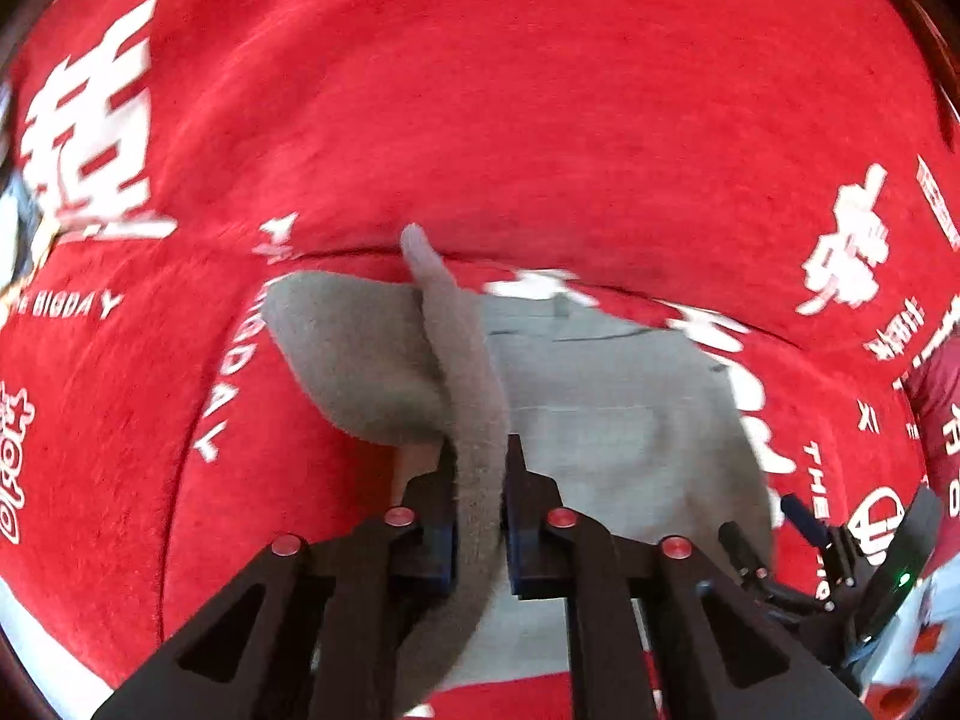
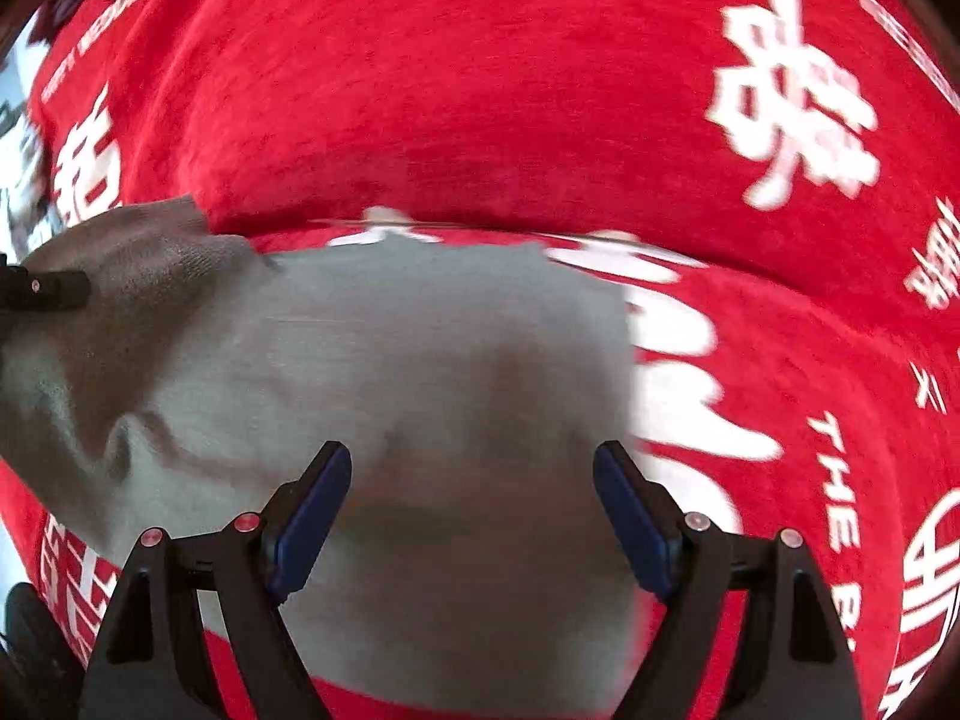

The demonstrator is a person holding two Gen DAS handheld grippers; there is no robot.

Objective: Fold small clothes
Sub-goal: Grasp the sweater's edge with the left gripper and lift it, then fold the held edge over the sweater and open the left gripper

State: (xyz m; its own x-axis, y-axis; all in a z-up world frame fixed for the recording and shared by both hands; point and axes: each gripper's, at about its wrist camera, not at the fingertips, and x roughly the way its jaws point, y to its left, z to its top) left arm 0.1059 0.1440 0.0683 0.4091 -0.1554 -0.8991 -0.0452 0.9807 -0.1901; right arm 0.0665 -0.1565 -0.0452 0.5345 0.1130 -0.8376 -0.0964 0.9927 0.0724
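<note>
**Fold under way, one edge lifted**

While the left claw is clenched on a raised edge of the grey garment, the right claw hangs released above the cloth, its jaws wide apart and holding nothing. The garment lies spread on a red blanket with white lettering, its left side pulled up into a ridge. By my reading the fold is barely begun: one flap is lifted but not laid over, and the rest lies flat and unfolded.
</note>
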